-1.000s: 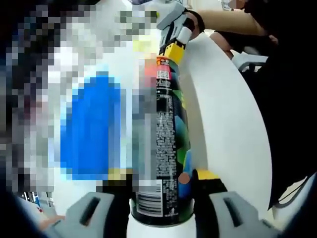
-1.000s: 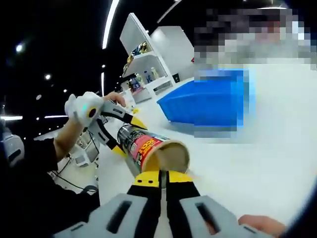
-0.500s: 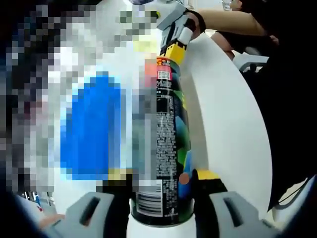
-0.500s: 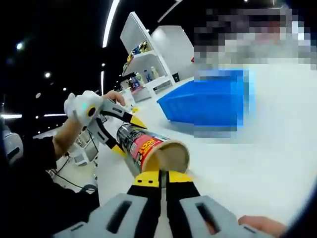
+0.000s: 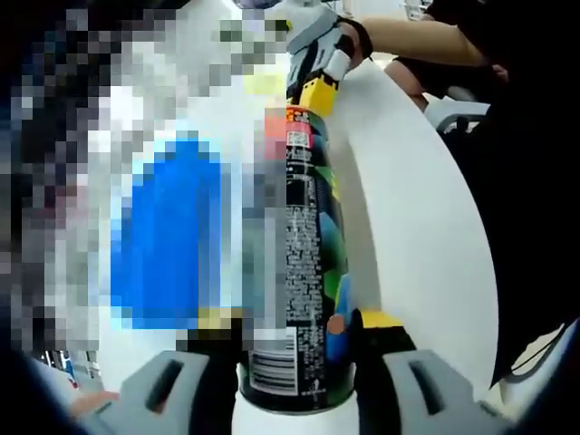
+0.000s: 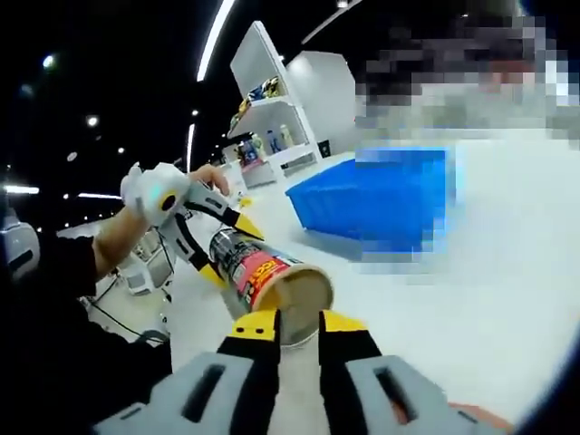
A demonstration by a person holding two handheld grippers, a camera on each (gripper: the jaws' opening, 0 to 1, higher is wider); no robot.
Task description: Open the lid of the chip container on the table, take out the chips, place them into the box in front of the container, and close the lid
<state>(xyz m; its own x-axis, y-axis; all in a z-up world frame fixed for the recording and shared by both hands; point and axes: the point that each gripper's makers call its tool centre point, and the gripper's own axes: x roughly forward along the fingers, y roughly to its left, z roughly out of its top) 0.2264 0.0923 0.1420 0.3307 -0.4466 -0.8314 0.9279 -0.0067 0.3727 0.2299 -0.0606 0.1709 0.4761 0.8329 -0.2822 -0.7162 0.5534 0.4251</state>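
left gripper view
can (image 5: 313,245): a tall tube lying along the view from 6 to 12 o'clock, glossy dark print with a barcode at the near end.
left gripper (image 5: 299,340): jaws closed on the can's base end, yellow pads pressed to both sides.
right gripper (image 5: 317,86): at 12 o'clock, its yellow tip at the can's far end.
table (image 5: 417,236): smooth white top with a curved edge, at 3 o'clock.
box (image 5: 168,231): blue, at 9 o'clock beside the can, partly blurred.

right gripper view
can (image 6: 263,276): held level over the table, its open mouth facing the camera, pale inside; whether chips remain i cannot tell.
right gripper (image 6: 297,322): jaws narrowly apart just below the mouth, nothing seen between them.
left gripper (image 6: 213,240): at 9 o'clock, gripping the can's far end.
box (image 6: 381,195): a rigid blue plastic bin at 1 o'clock, well beyond the can.

handling
can: likely light, thin walled cardboard that dents under a hard squeeze; its slick skin may slip. best taken near the stiffer base.
chips: brittle; pour gently.
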